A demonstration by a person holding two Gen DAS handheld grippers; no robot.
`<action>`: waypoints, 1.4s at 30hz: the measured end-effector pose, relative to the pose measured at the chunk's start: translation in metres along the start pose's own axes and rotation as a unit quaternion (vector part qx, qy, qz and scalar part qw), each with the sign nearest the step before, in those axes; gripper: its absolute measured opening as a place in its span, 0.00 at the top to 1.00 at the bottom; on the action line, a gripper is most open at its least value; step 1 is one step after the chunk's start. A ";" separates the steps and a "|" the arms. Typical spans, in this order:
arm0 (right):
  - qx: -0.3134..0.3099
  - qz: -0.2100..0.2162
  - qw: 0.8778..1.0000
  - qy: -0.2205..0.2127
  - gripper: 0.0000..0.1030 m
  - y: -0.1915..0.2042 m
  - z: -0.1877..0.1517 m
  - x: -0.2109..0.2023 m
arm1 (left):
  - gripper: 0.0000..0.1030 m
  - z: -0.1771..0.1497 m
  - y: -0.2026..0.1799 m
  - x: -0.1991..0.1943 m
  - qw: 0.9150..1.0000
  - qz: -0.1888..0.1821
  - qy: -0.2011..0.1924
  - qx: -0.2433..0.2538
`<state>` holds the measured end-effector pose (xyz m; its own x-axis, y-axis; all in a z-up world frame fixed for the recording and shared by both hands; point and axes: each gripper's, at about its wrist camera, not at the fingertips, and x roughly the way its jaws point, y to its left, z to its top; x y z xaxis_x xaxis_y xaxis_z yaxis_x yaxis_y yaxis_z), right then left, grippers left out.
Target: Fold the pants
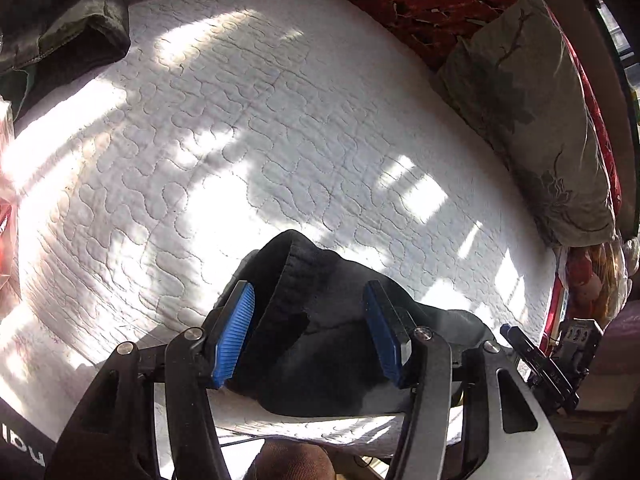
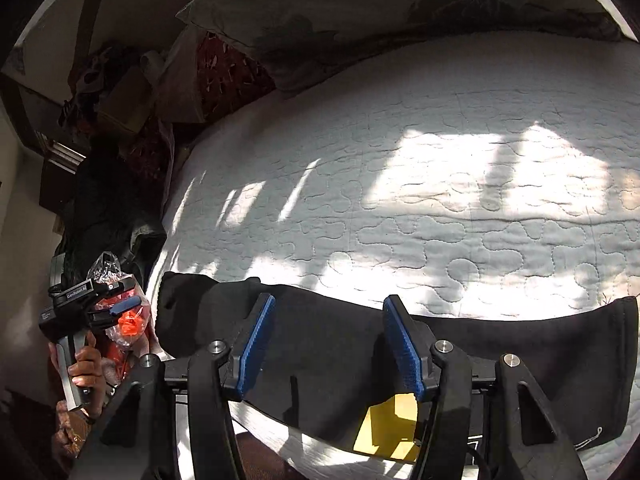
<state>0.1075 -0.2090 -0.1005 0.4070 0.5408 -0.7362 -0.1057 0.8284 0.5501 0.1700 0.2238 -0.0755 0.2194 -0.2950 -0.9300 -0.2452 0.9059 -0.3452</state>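
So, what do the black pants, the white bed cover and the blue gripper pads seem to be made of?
Black pants: soft matte knit, probably fleece or cotton jersey; ribbed waistband, no shine.
White bed cover: quilted cloth, likely cotton; wavy stitch lines, puffed cells.
Blue gripper pads: seemingly rubber or soft plastic; fine ridges, dull finish.

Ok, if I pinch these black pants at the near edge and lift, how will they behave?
The black pants will probably droop: they already lie slumped on the quilt. They look like thick knit, so the ribbed blue pads should hold them. Dragging may bunch them.
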 end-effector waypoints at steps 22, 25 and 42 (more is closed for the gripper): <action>-0.102 0.042 0.984 0.142 0.68 0.058 -0.003 0.079 | 0.46 0.003 -0.016 0.047 0.987 -0.026 0.077 0.136; -0.049 0.058 0.987 0.141 0.65 0.046 0.007 0.087 | 0.47 0.009 -0.016 0.050 0.990 -0.030 0.069 0.118; -0.101 -0.048 0.992 0.050 0.86 0.062 0.012 0.088 | 0.80 0.008 -0.008 0.043 0.993 0.038 0.016 0.110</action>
<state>0.1478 -0.1117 -0.1259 0.3328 0.4619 -0.8221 -0.2555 0.8834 0.3928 0.1889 0.2058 -0.1117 0.1772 -0.2288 -0.9572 -0.0470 0.9695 -0.2404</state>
